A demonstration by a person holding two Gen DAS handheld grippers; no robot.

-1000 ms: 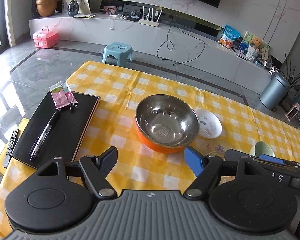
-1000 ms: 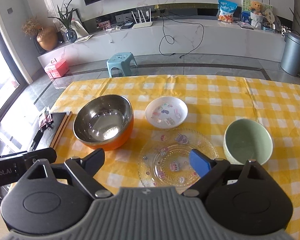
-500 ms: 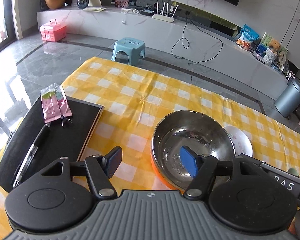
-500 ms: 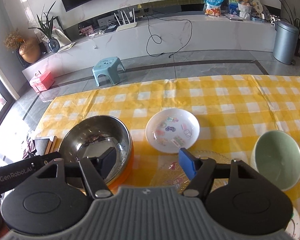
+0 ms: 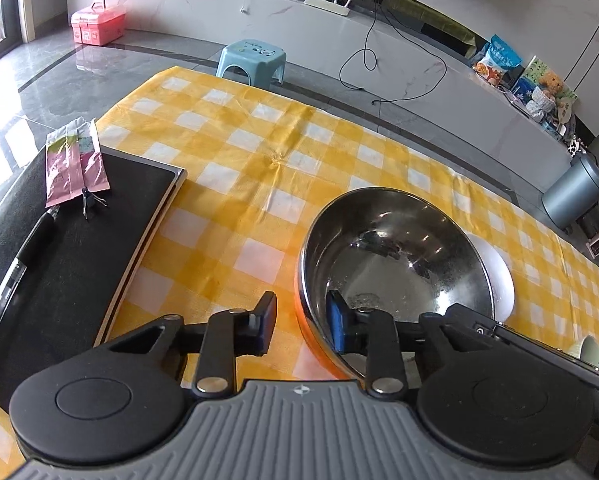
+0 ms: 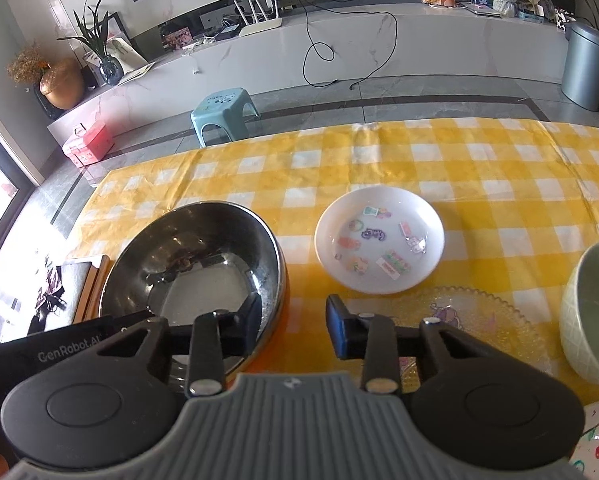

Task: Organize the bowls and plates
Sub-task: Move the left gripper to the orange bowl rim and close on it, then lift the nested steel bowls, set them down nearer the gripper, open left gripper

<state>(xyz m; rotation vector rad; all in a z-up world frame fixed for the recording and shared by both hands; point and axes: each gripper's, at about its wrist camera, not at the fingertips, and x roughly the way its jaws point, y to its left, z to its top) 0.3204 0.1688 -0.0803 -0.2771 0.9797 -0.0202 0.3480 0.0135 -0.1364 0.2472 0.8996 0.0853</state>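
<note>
Big steel bowl (image 5: 395, 264) with orange outer shell sits on the yellow-check surface (image 5: 235, 184), left of the small white plate (image 6: 379, 240). Both tongs straddle its rim at opposite sides. Left tongs (image 5: 301, 326): blue pad inside the bowl, black pad outside, partly closed with a gap to the wall still showing, not clamped yet. Right tongs (image 6: 293, 326): black pad inside the bowl, blue pad outside over the cloth, also gapped and not gripping.

Handling guess: rigid, not fragile, probably light to moderate in weight, but polished steel inside is slick and the wall curves, so pads could slide off. Best hold is the rim edge, two-sided as set up here, squeezing across the wall.

Clear glass plate (image 6: 471, 320) and green bowl (image 6: 591, 312) lie just to the right; glass looks breakable.
</note>
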